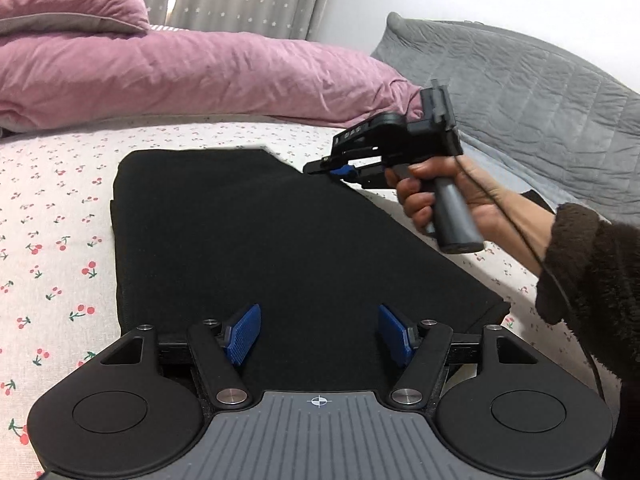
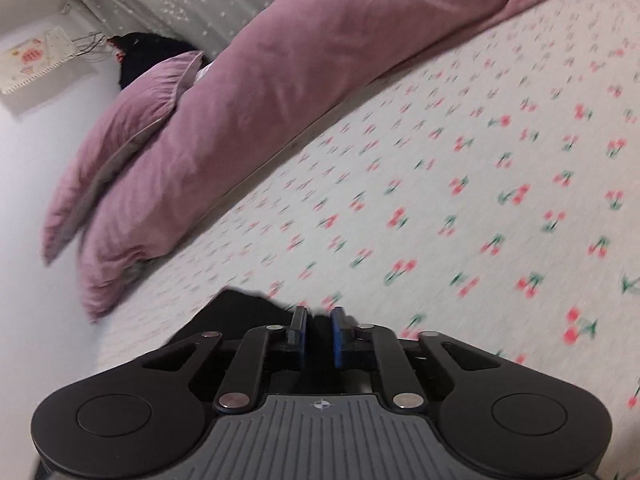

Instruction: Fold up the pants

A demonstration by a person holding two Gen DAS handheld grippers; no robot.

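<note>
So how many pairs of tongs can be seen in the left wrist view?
2. The left tongs stand open at the bottom of the frame, over the near end of the black pants. The right tongs, in a hand, meet the pants' far right edge.

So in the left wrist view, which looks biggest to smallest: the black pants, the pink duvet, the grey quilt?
1. Black pants, though they lie nearest the camera.
2. Pink duvet.
3. Grey quilt.
Pants and duvet look close, so that order is unsure.
</note>
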